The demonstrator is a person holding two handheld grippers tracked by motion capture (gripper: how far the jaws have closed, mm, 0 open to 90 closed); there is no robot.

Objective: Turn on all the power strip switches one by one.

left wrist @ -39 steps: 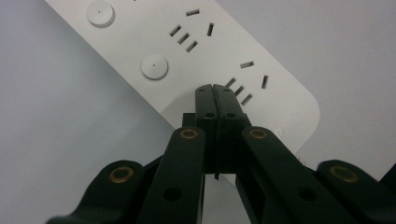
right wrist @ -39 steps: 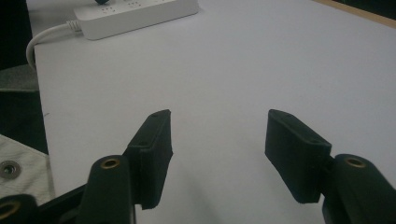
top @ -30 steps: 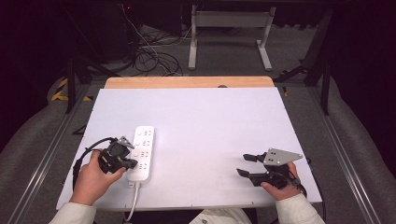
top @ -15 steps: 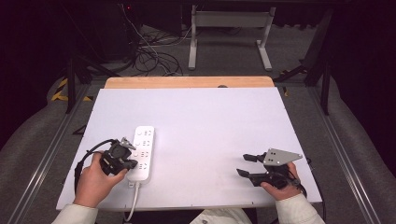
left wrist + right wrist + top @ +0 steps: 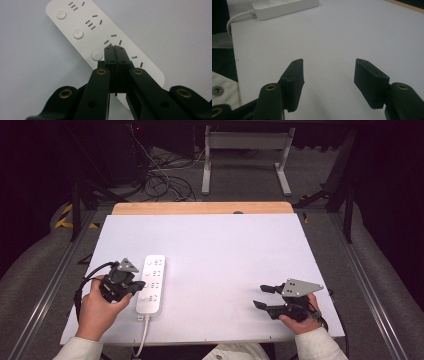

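A white power strip (image 5: 152,282) with round buttons and several sockets lies on the white table near its front left. My left gripper (image 5: 141,286) is shut with nothing between its jaws. In the left gripper view its tips (image 5: 115,48) sit over the power strip (image 5: 82,27), beside a round button (image 5: 97,55); whether they touch it I cannot tell. My right gripper (image 5: 260,296) rests at the front right, open and empty, far from the strip. In the right gripper view its fingers (image 5: 329,72) stand wide apart above the bare tabletop.
The strip's white cable (image 5: 142,335) runs off the table's front edge (image 5: 200,340). The strip's cable end (image 5: 284,6) and its cord (image 5: 234,18) lie at the far left in the right gripper view. A wooden strip (image 5: 200,208) borders the far edge. Cables and a metal stand lie on the floor beyond.
My left gripper has shifted slightly over the power strip, still shut. The right gripper has stayed where it was.
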